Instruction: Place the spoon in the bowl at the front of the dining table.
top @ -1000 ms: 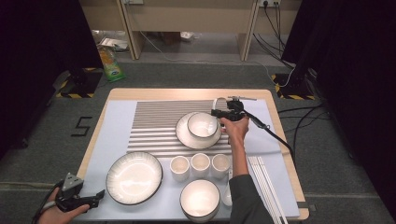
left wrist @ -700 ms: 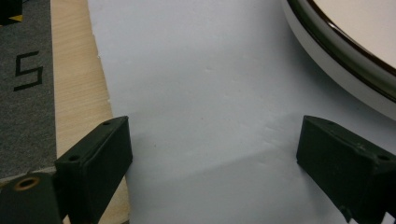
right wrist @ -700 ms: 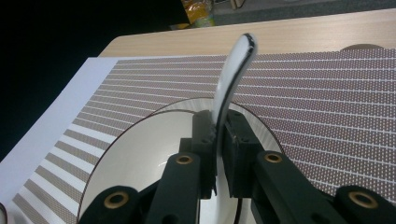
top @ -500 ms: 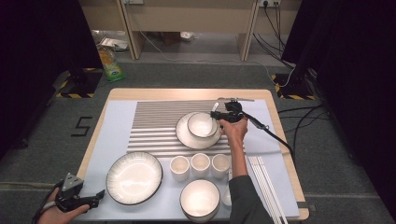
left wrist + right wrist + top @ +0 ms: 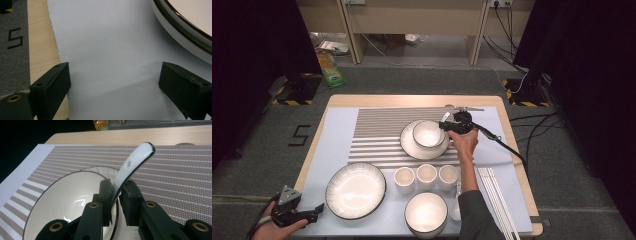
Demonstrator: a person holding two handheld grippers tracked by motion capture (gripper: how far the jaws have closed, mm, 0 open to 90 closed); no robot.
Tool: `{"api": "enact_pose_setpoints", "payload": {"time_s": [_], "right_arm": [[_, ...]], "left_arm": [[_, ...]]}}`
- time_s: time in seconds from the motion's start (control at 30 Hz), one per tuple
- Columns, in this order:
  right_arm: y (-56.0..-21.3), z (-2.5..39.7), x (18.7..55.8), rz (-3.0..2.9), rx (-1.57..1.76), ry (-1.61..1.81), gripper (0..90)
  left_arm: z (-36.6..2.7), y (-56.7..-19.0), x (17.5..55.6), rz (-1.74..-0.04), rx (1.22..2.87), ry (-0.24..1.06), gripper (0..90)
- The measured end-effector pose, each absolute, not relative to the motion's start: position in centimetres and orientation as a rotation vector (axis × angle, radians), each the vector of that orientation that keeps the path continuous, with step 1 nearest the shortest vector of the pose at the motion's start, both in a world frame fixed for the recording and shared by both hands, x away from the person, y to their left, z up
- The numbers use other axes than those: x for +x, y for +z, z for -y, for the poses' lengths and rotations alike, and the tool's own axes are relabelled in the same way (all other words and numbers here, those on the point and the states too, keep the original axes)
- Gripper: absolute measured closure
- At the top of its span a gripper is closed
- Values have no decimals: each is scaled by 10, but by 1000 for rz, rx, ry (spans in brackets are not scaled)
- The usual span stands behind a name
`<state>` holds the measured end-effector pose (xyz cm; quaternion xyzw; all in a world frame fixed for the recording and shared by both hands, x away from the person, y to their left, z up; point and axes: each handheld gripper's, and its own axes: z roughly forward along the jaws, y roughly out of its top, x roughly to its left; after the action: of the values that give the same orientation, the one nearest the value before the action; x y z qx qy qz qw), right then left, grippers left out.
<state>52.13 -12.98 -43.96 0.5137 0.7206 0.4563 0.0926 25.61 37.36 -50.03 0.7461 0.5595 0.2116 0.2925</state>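
My right gripper (image 5: 116,192) is shut on the handle of a white ceramic spoon (image 5: 132,165), which sticks up and away from the jaws. Just below it lies a white bowl (image 5: 67,202) with a dark rim. In the high view this gripper (image 5: 451,125) hovers at the right rim of the bowl (image 5: 428,133), which sits on a plate (image 5: 409,147) on the striped mat. Near the table's front left corner my left gripper (image 5: 316,209) is open and holds nothing. Its jaws (image 5: 113,80) stand wide over the pale blue mat, beside a large dark-rimmed plate (image 5: 185,32).
The large plate (image 5: 355,190) lies front left. A row of three cups (image 5: 426,175) stands mid-table, with another bowl (image 5: 426,212) and a second spoon (image 5: 456,207) in front. White chopsticks (image 5: 497,200) lie at the right. A cable (image 5: 507,147) trails from the right gripper.
The right gripper has shifted slightly left with the spoon, closer over the bowl's rim. The left gripper has stayed put.
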Motion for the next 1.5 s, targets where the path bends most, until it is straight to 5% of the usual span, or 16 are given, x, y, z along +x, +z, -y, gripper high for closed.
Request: {"api": "enact_pose_setpoints", "payload": {"time_s": [1.0,1.5], "right_arm": [[-437,123,529,-2088,1580,1292,526],[-435,120,535,-2072,1586,1250,481]], "left_arm": [[-374,-501,256,-1488,1987,566,94],[-374,-501,256,-1488,1986,566,94]]}}
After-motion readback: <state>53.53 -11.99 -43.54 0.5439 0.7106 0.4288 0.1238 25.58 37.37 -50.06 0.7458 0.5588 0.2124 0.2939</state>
